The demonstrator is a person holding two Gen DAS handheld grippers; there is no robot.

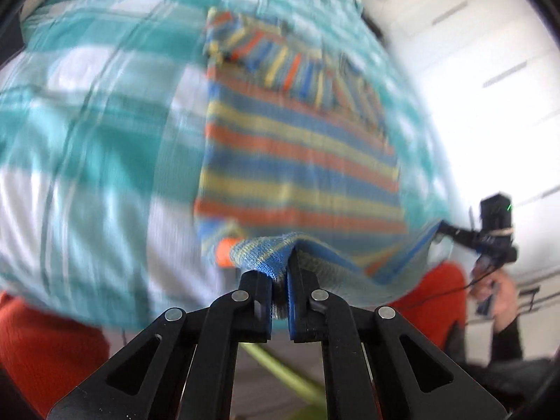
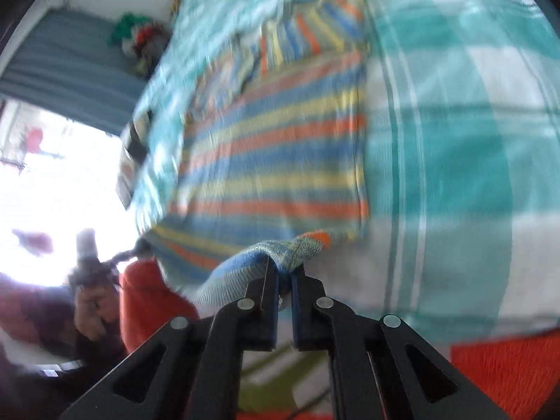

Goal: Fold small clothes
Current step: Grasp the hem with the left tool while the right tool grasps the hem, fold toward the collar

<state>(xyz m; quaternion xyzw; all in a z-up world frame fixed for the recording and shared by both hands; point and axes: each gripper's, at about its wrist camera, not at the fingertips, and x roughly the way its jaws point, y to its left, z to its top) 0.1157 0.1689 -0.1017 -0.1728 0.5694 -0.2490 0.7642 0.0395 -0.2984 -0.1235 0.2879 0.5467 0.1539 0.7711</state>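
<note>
A small knitted garment (image 1: 297,161) with blue, yellow and orange stripes lies on a teal and white checked bed cover (image 1: 87,105). My left gripper (image 1: 280,273) is shut on its near hem at one corner. My right gripper (image 2: 285,280) is shut on the other near corner of the garment (image 2: 280,161). The hem is lifted off the bed between them. The right gripper also shows far right in the left wrist view (image 1: 451,231), and the left gripper shows at the left in the right wrist view (image 2: 136,248). Both views are motion-blurred.
The bed cover (image 2: 455,140) fills most of both views. An orange blanket (image 1: 45,343) hangs at the bed's near edge, also in the right wrist view (image 2: 500,374). A bright window (image 2: 52,192) and soft toys (image 2: 140,42) are at the left.
</note>
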